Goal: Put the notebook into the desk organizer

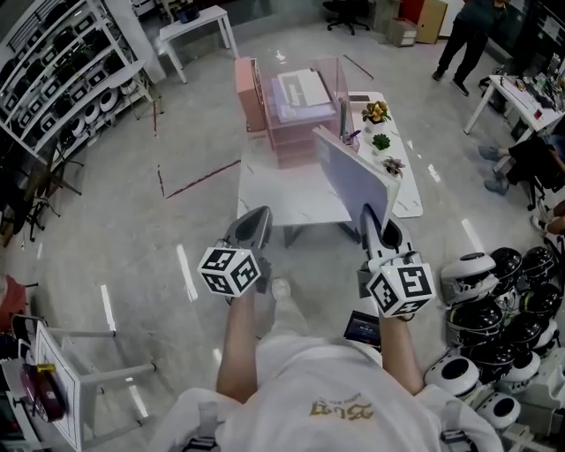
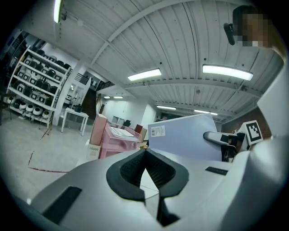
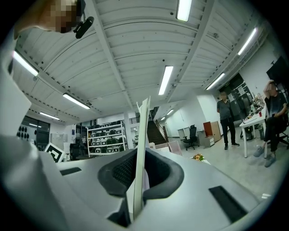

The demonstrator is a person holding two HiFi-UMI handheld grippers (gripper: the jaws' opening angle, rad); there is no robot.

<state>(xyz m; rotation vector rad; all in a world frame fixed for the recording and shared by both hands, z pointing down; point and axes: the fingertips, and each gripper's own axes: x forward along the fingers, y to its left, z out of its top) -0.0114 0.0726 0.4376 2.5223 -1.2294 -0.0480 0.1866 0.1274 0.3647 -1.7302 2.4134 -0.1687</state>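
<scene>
The right tongs (image 1: 371, 221) pinch the notebook (image 1: 351, 177), which stands up on its edge. The left tongs (image 1: 251, 226), beside them, are closed with nothing inside. The pink organizer (image 1: 296, 124) sits ahead of both.

Bright ceiling strip lights (image 2: 143, 74) overhead; edges fisheye-warped.

Open-plan lab or workshop: racks of helmet-like gear (image 1: 66, 66), work tables (image 1: 196, 25), strip lights (image 2: 143, 74), bare grey floor (image 1: 132, 221).

No readable text, white sticker (image 2: 158, 131) on notebook (image 2: 189, 137) right of left gripper (image 2: 144, 153) too small, shirt print (image 1: 342, 409) blurred.
</scene>
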